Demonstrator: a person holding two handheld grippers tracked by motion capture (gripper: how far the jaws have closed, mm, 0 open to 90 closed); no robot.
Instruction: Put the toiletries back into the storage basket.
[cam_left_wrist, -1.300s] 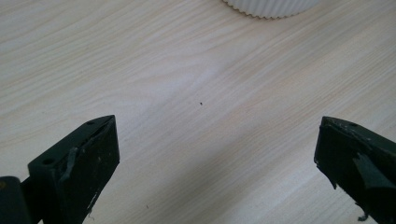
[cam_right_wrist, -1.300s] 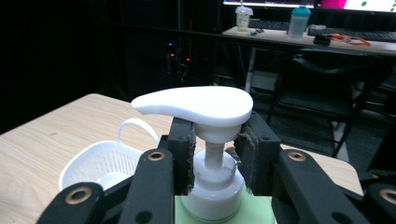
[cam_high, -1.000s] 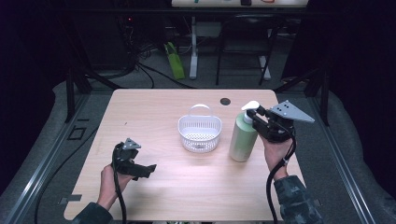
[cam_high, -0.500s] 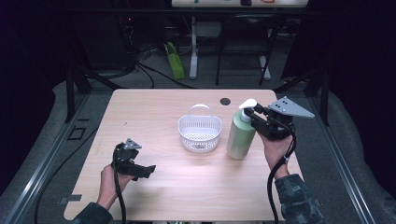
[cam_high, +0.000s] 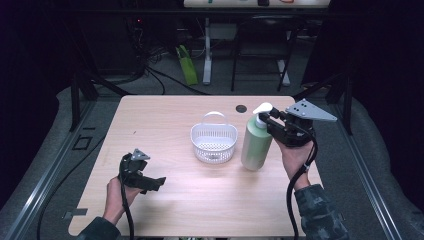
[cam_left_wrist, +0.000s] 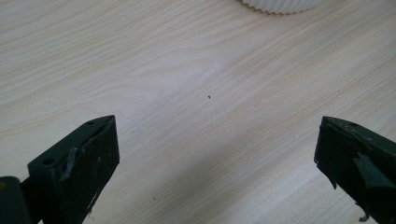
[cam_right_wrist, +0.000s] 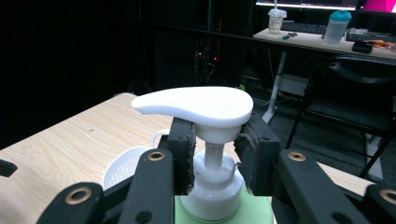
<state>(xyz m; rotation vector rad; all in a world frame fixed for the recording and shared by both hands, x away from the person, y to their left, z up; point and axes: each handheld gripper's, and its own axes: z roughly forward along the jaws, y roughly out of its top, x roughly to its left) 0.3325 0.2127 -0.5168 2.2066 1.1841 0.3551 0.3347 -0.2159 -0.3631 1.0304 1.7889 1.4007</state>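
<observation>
We squeeze the neck of the green pump bottle (cam_high: 257, 142) with our right gripper (cam_high: 270, 123), just under its white pump top (cam_right_wrist: 196, 106). The bottle stands on the table (cam_high: 165, 115), right beside the white basket (cam_high: 213, 141). Our left gripper (cam_high: 156, 181) rests low near the table's front with its jaws wide apart, holding nothing.

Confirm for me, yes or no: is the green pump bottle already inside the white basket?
No, the green pump bottle stands on the table beside the white basket, with the right gripper clamped at its pump neck.
</observation>
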